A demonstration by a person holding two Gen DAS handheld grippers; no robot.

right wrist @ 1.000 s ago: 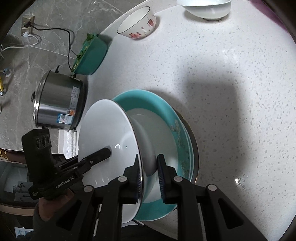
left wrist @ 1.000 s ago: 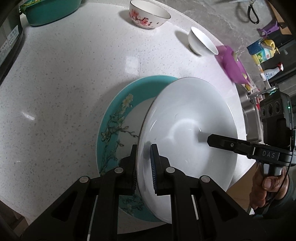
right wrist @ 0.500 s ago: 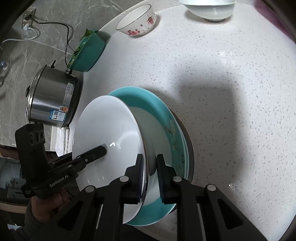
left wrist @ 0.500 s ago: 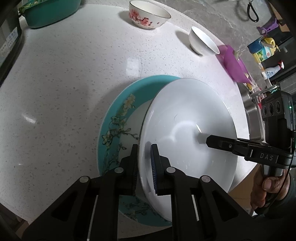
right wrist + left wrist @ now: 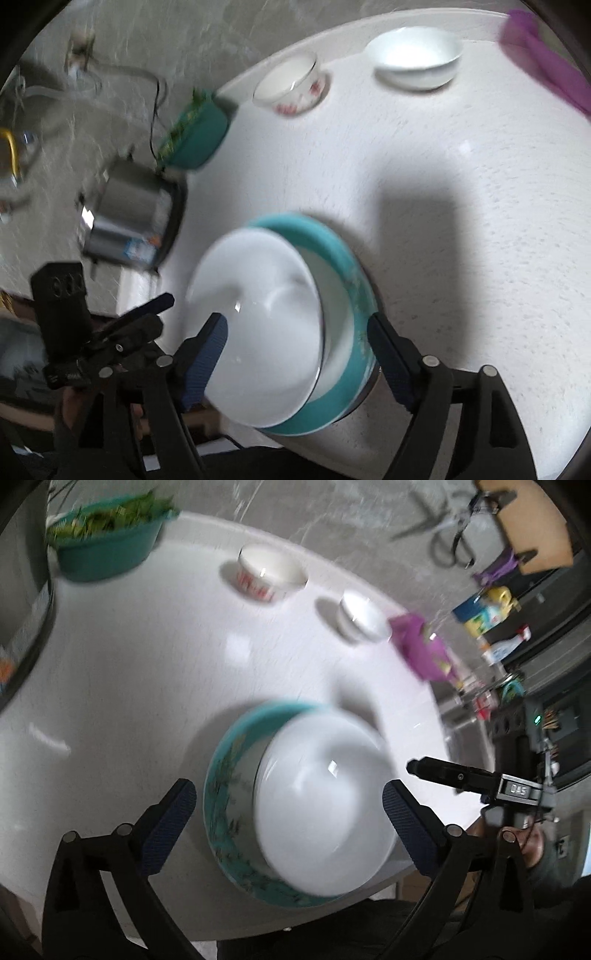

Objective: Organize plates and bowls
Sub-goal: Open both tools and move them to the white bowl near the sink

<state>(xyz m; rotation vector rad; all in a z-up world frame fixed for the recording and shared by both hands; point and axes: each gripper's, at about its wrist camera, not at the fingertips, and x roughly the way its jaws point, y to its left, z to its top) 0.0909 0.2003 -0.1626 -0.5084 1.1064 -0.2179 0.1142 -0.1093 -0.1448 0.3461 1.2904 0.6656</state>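
White plate (image 5: 325, 797) lies, seemingly settled despite the blur, on the teal plate (image 5: 225, 771) near the bench's front edge, both tools' jaws opening off it: left tool (image 5: 288, 812), right tool (image 5: 297, 354); lift straight clear, avoiding rims.

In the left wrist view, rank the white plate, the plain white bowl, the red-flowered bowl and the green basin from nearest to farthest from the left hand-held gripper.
Measured from the left hand-held gripper, whose jaws are opening:
1. White plate, between the fingers, on the teal plate.
2. Plain white bowl, far right.
3. Red-flowered bowl, far middle.
4. Green basin, far left corner.
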